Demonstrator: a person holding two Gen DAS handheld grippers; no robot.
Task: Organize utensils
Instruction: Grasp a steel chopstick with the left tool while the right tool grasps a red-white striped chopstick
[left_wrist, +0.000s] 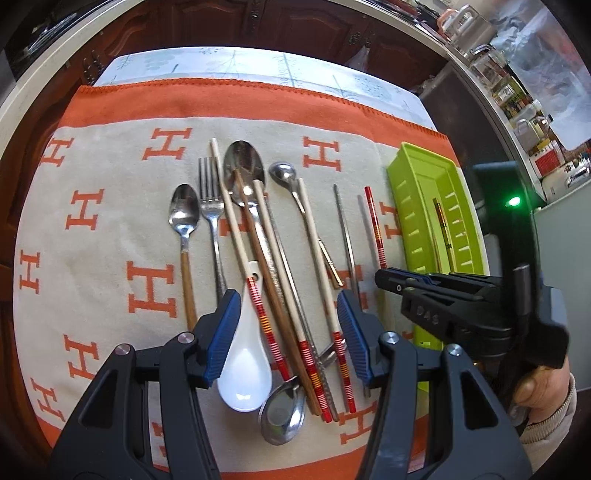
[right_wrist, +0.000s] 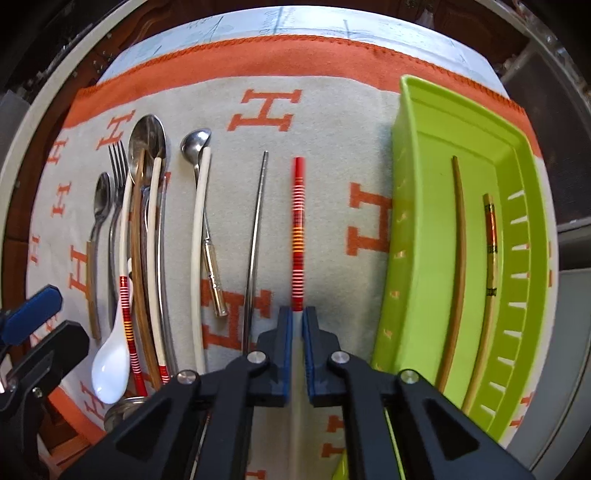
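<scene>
My right gripper is shut on a red-striped chopstick that points away from me, just left of the green tray. The tray holds two wooden chopsticks. The same chopstick and gripper show in the left wrist view. My left gripper is open, hovering over a pile of chopsticks, a white ceramic spoon and metal spoons. A fork and a wooden-handled spoon lie at the left.
An orange and beige H-patterned cloth covers the table. A metal chopstick and a small ladle spoon lie beside the held chopstick. Dark cabinets stand behind; jars fill a shelf at the right.
</scene>
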